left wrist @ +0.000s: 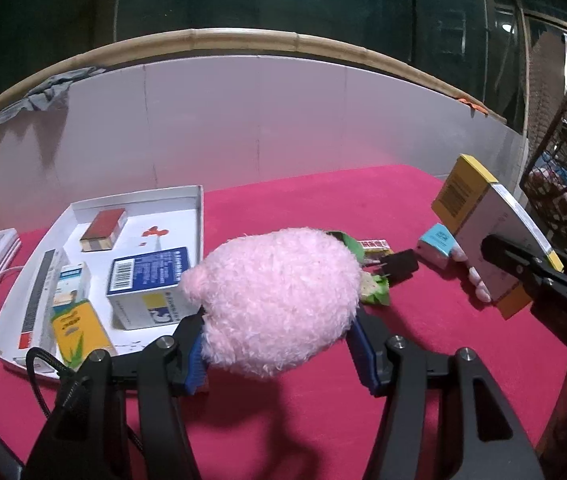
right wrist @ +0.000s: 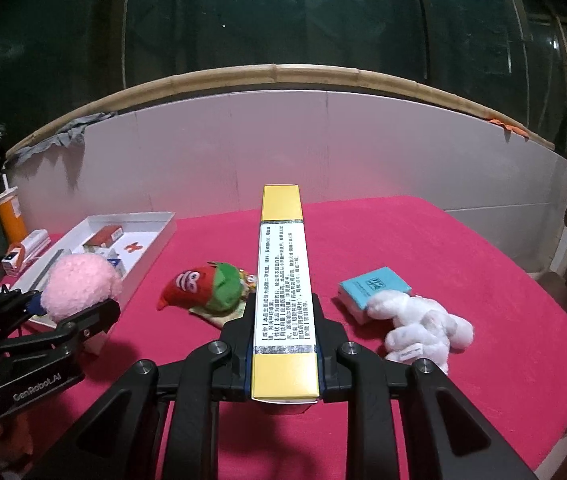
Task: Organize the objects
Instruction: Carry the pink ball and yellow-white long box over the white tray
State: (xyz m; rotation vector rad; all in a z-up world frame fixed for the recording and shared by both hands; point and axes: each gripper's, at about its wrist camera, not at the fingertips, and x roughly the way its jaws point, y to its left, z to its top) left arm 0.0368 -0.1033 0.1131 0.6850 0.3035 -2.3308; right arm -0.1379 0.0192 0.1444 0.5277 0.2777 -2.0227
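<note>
Pink plush [left wrist: 279,300] in left jaws, yellow box [right wrist: 283,300] in right; chili toy [right wrist: 203,286] between, beside white tray [right wrist: 155,240].

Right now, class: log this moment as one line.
left gripper: shut on pink plush | right gripper: shut on yellow box | tray: holds boxes

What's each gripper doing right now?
Left gripper: shut on the pink plush.
Right gripper: shut on the yellow box.
</note>
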